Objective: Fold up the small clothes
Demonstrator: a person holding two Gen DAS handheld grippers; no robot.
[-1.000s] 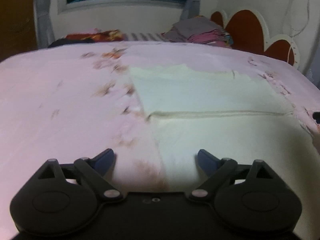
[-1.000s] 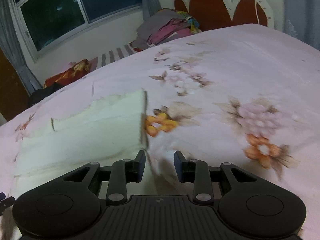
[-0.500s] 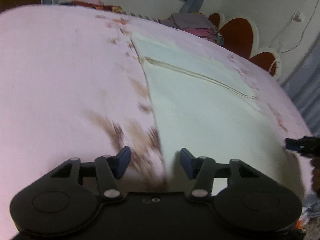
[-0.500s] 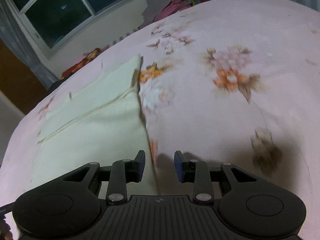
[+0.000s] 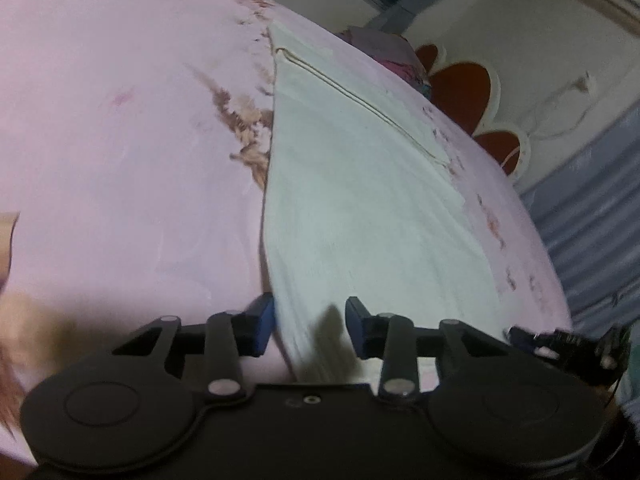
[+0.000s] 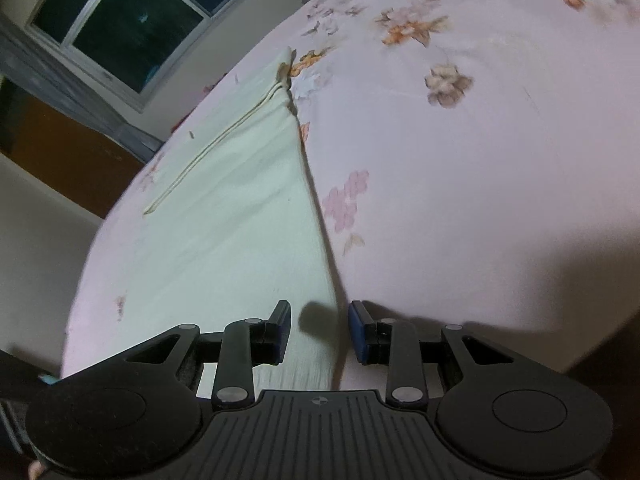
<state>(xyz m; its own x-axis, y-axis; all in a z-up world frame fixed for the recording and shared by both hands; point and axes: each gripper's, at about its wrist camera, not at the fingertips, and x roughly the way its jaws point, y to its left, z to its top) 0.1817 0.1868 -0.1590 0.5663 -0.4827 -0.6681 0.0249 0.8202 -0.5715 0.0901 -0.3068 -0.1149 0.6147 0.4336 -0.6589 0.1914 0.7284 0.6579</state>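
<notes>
- Item: pale cream garment [image 5: 360, 208], a small flat piece with a stitched seam line [image 5: 360, 98] near its far end; exact type not clear.
- Location: spread flat on the pink floral bedsheet [image 5: 120, 128], its near end at the edge of the bed closest to both cameras.
- Orientation: long axis runs away from the grippers toward the headboard [image 5: 464, 88] and window [image 6: 132, 36]; the seamed end points far, the plain end points near. The seam lies across that axis.
- Left gripper [image 5: 310, 326]: jaws closing, astride the garment's near left edge. Cloth shows in the gap, but the blue pads [image 5: 260, 326] do not yet press on it; nothing held.
- Right gripper [image 6: 318, 330]: jaws part open, astride the near right edge of the garment [image 6: 224, 216]; cloth and its edge lie in the gap, pads clear of it, nothing held.
- Risk 1: one pad sits over bare sheet, the other over the garment. Closing low could pinch the bedsheet with the cloth, and lifting would then drag the sheet.
- Risk 2: closing too high could skim the flat fabric and catch nothing, or only one layer where the piece is doubled.
- Risk 3: the left view is smeared by motion; a grip taken while moving could land off the corner, giving a skewed fold.
- Risk 4: uneven lift between the two hands would twist the long axis and wrinkle the seam end.
</notes>
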